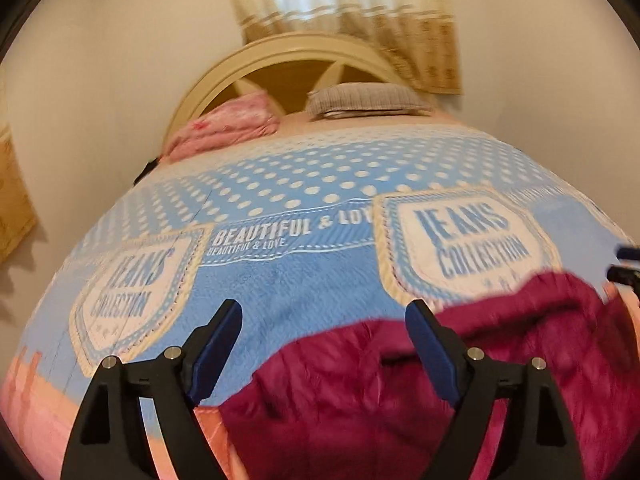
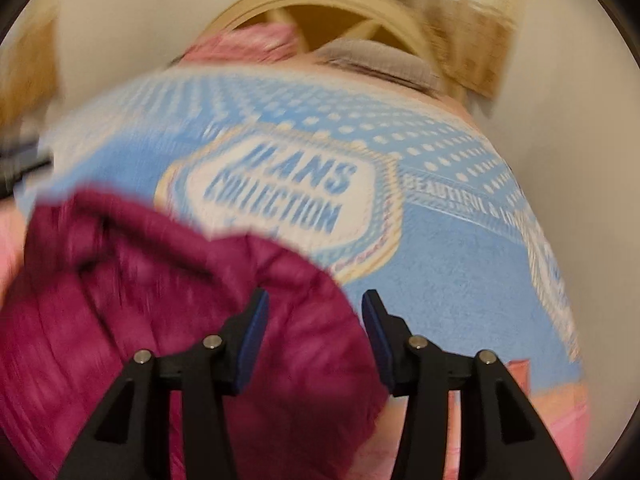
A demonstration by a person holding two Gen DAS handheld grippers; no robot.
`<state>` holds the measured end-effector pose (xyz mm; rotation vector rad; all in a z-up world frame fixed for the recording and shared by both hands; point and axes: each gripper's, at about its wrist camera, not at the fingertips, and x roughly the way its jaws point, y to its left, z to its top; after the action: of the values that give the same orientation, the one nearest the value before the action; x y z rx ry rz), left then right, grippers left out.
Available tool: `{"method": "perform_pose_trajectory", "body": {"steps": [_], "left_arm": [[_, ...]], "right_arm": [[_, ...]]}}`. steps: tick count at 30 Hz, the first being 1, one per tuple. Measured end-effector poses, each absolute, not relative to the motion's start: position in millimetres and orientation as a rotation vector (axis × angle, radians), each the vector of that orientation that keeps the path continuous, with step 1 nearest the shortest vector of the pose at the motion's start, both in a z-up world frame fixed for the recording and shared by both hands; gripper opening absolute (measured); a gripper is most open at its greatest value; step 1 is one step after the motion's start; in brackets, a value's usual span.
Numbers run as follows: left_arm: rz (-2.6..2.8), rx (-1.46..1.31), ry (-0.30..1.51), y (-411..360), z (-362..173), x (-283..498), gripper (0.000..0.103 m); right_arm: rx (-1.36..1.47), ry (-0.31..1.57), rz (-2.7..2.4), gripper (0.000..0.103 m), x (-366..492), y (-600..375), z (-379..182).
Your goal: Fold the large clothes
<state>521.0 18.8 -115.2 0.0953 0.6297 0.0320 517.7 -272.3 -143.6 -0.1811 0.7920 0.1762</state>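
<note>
A fluffy maroon garment [image 1: 480,360] lies bunched on the near edge of the bed. In the right wrist view it [image 2: 140,300] fills the lower left. My left gripper [image 1: 324,316] is open above the garment's left edge, holding nothing. My right gripper [image 2: 314,304] is open above the garment's right edge, its left finger over the fabric, its right finger over the blanket. A dark part of the right gripper [image 1: 624,272] shows at the right edge of the left wrist view. Both views are motion-blurred.
The bed is covered by a blue blanket [image 1: 304,280] with white dots and "JEANS COLLECTION" patches. A pink folded cloth [image 1: 224,128] and a grey pillow [image 1: 364,100] lie by the cream headboard [image 1: 280,56]. Curtains [image 1: 344,20] hang behind. Walls flank the bed.
</note>
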Motion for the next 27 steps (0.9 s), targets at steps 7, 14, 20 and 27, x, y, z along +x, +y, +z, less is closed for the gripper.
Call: {"method": "perform_pose_trajectory", "body": {"steps": [7,14,20,27], "left_arm": [[0.088,0.057,0.724,-7.6,-143.4,569.8,0.084],[0.051,0.091,0.805,-23.4,-186.3,559.5,0.084],[0.056,0.096,0.818,-25.8,-207.2,552.4,0.084],[0.061,0.098,0.847,-25.6,-221.6,558.2,0.090]], "right_arm": [[0.007,0.828,0.153,0.068,568.4,-218.8,-149.4],[-0.009,0.897,0.192,0.068,569.3,-185.4,-190.2],[-0.014,0.911,0.182,0.068,557.1,-196.1,-213.1],[-0.032,0.896,0.164,0.069,555.9,-196.0,-229.7]]}}
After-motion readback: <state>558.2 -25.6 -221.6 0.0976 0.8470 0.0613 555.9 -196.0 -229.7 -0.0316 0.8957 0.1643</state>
